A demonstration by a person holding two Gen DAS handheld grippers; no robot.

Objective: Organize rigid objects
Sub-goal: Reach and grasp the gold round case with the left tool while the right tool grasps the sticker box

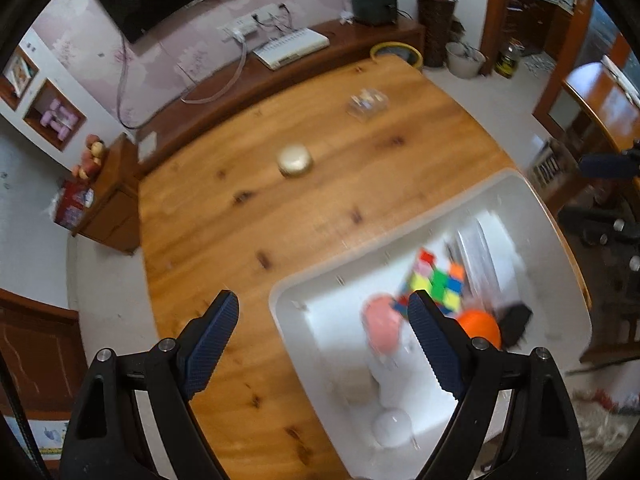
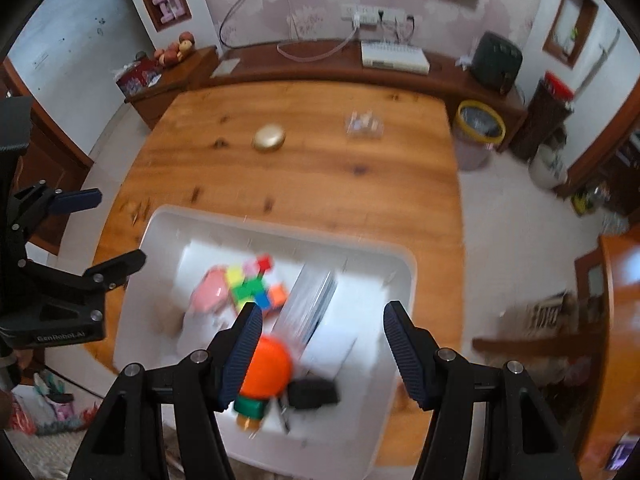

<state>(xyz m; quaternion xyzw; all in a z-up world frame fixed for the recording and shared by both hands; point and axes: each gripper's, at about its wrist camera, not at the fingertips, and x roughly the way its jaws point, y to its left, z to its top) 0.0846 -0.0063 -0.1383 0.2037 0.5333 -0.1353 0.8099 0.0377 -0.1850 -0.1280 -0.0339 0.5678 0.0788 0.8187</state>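
A white bin (image 1: 532, 200) (image 2: 160, 220) stands on the near part of the wooden table (image 1: 280, 208) (image 2: 320, 176). It holds a colourful puzzle cube (image 1: 438, 284) (image 2: 252, 288), a pink object (image 1: 380, 320) (image 2: 210, 292), an orange toy (image 1: 482, 326) (image 2: 268, 368), a black block (image 1: 516, 320) (image 2: 314, 394) and a white ball (image 1: 392, 426). A round gold tin (image 1: 295, 160) (image 2: 269, 137) and a clear plastic box (image 1: 367, 102) (image 2: 364, 122) lie farther out on the table. My left gripper (image 1: 324, 312) (image 2: 108, 232) is open and empty over the bin's left rim. My right gripper (image 2: 320, 316) is open and empty above the bin.
A low dark wood cabinet (image 1: 280, 76) (image 2: 320, 60) runs along the wall beyond the table, with a white device (image 1: 292, 46) (image 2: 394, 56) and a black appliance (image 1: 374, 0) (image 2: 498, 62). A yellow-rimmed waste bin (image 1: 396, 54) (image 2: 480, 128) stands at the table's far corner.
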